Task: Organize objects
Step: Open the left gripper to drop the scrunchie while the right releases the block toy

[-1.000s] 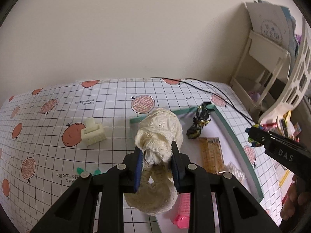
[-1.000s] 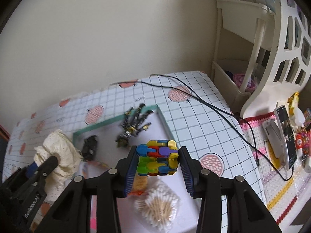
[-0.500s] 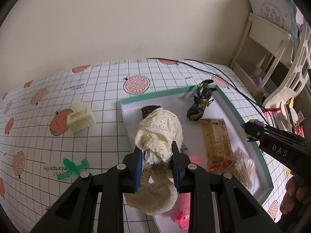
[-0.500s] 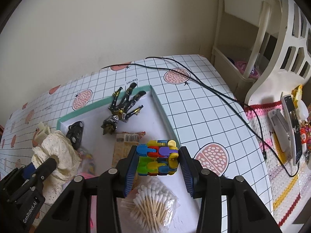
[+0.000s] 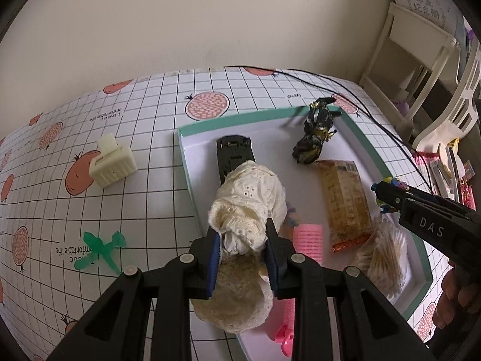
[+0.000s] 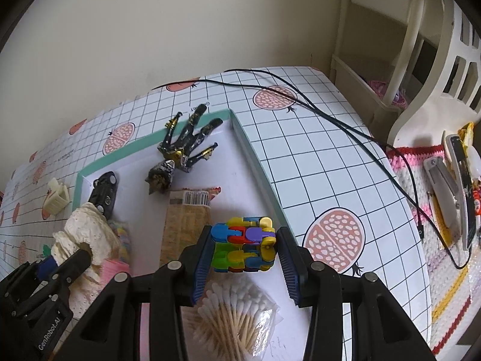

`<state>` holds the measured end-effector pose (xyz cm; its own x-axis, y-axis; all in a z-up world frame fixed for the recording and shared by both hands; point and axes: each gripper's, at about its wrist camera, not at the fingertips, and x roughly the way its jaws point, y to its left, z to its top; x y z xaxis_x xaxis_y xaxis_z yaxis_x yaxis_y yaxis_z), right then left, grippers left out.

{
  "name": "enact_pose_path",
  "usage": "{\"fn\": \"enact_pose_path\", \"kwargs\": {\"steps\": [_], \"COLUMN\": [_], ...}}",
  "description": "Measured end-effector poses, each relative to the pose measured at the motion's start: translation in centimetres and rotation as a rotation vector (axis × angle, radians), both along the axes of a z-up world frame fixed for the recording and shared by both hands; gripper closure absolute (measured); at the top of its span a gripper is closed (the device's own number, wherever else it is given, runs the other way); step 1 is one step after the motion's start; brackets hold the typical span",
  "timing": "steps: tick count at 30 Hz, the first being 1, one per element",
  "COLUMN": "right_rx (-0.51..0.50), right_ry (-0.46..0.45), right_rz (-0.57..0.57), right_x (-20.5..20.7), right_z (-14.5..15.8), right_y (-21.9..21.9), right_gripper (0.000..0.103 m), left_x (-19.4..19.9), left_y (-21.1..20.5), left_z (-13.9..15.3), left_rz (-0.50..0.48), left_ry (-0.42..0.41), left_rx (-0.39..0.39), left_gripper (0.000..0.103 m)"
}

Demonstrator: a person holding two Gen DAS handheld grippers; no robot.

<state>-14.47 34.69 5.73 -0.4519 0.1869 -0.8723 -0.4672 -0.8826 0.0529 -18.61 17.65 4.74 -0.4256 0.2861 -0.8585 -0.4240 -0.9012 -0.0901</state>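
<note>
Both hand-held grippers now lower over tray [image 5: 372, 147], left [image 5: 243, 251] pinching lace cloth [image 5: 249, 198], right [image 6: 244, 249] pinching colourful cube [image 6: 243, 245].

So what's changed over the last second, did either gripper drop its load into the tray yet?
No drop yet. Both grippers have moved forward over the tray. The left gripper still clamps the lace cloth; the right gripper still clamps the colourful block toy. The things lying in the tray, the cream clip and the green piece have stayed put.

Left gripper [image 5: 243, 248] and right gripper [image 6: 245, 254] jaws both clamped.
</note>
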Motion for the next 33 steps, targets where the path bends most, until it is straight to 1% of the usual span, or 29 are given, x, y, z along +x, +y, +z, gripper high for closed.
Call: {"fn": "enact_pose_path", "kwargs": {"steps": [10, 21, 26, 29, 33], "right_rx": [-0.001, 0.006, 0.007, 0.013, 0.026], "right_ry": [-0.031, -0.039, -0.038, -0.037, -0.036], "right_rz": [0.007, 0.010, 0.009, 0.012, 0.013], "right_x": [-0.4, -0.6, -0.6, -0.7, -0.6], "right_z": [-1.1, -1.2, -1.2, -1.1, -0.8], "right_y": [-0.2, -0.6, -0.4, -0.4, -0.4], "right_gripper": [0.058, 0.058, 0.058, 0.058, 0.057], "left_x": [0.0, -0.3, -0.3, -0.2, -0.1], "left_y": [0.1, 0.3, 0.3, 0.3, 0.3], "left_z": [-0.9, -1.2, -1.1, -0.8, -0.3], "left_rz": [-0.010, -0.016, -0.018, -0.022, -0.030], "left_ry": [-0.013, -0.016, -0.019, -0.018, -0.010], "left_rx": [-0.011, -0.019, -0.010, -0.003, 0.002], "left_gripper": [0.074, 0.072, 0.072, 0.069, 0.061]}}
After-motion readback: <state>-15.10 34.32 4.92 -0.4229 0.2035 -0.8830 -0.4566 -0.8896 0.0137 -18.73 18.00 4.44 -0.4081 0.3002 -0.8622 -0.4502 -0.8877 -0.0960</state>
